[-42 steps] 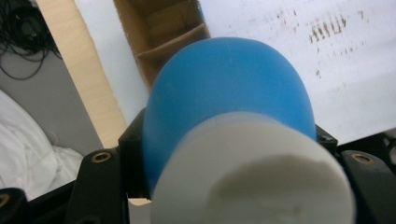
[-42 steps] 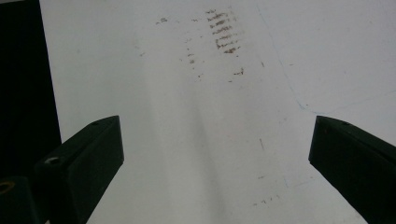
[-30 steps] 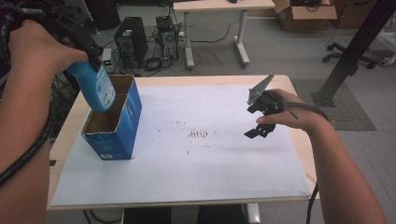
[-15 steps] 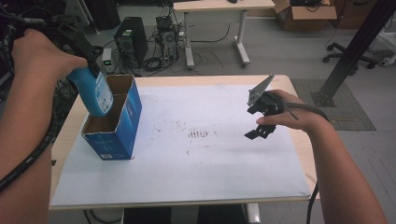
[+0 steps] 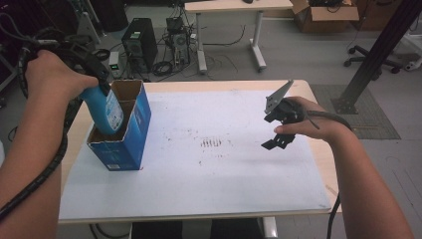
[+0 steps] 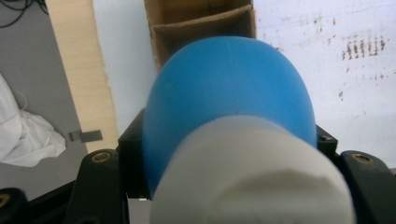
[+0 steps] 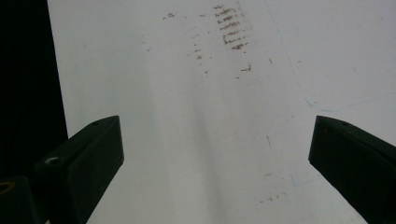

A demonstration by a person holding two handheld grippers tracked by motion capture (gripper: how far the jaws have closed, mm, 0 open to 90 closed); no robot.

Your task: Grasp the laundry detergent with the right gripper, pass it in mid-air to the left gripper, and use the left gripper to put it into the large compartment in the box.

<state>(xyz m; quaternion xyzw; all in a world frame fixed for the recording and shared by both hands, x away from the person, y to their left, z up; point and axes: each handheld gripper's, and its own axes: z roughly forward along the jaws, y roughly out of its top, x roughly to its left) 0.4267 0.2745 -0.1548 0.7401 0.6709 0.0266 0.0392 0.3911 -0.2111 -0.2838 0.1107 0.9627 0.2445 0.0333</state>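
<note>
My left fingers [image 5: 102, 92] clamp the blue bottle [image 5: 105, 108], lowering it into the box [image 5: 130, 137]. Right fingers [image 5: 274, 132] hang open above the surface [image 5: 209, 169]. Next I'd seat it squarely in its compartment, then release.

You have one blue bottle [image 5: 105, 107] and one blue cardboard box [image 5: 124, 134] at the left of the frame, two tongs, and one white surface [image 5: 209, 174].

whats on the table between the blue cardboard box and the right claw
Nothing stands there: in the high view, only the bare white table sheet, with dark smudge marks, lies between the blue cardboard box and the open right claw.
</note>
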